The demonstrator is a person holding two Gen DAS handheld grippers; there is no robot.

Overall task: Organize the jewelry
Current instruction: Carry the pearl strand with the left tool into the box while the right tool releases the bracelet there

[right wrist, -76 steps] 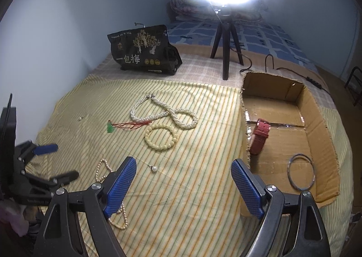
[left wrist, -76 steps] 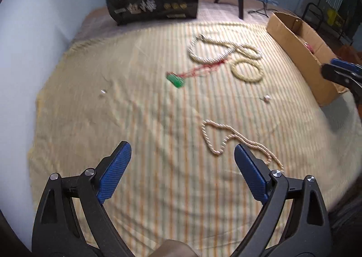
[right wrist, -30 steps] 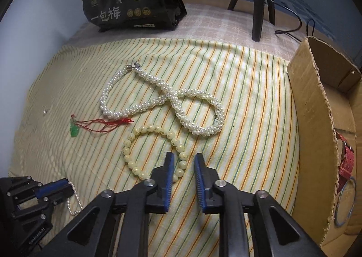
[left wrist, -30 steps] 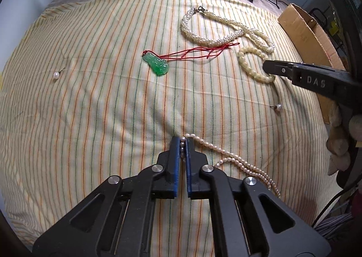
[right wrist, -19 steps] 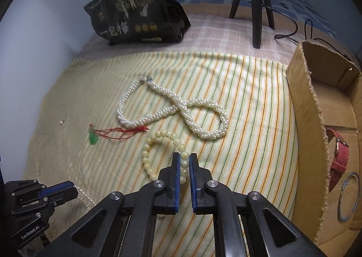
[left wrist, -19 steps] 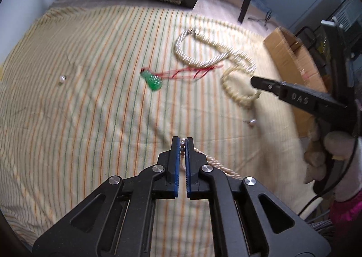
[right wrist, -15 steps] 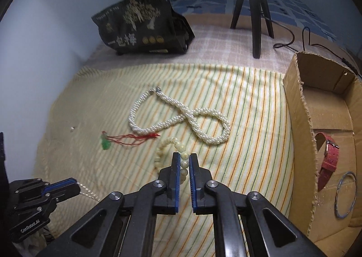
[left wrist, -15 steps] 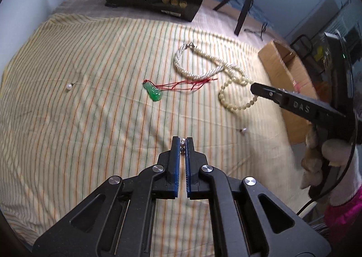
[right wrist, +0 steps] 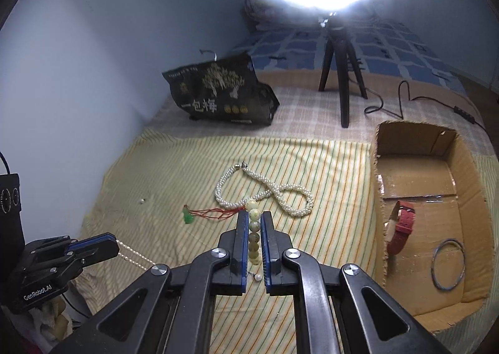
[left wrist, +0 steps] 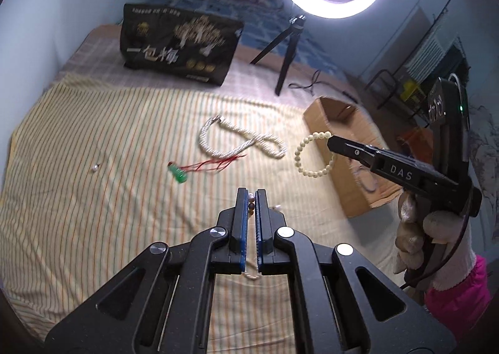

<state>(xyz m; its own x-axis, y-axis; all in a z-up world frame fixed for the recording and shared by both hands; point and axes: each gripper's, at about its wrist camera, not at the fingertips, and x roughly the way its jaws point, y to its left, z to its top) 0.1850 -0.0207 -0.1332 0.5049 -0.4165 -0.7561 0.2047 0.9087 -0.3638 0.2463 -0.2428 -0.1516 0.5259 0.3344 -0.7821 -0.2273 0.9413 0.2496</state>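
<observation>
The round cream bead bracelet (left wrist: 312,154), clamped in the right gripper (right wrist: 255,220), now hangs lifted; the left gripper (left wrist: 252,198) pinches the thin pearl strand (right wrist: 135,256).

Watch (right wrist: 402,227) and bangle (right wrist: 447,263) inside box (right wrist: 379,179)

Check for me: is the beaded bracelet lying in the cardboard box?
No. The beaded bracelet hangs clamped in the right gripper, lifted clear of the striped cloth, outside the cardboard box.
</observation>
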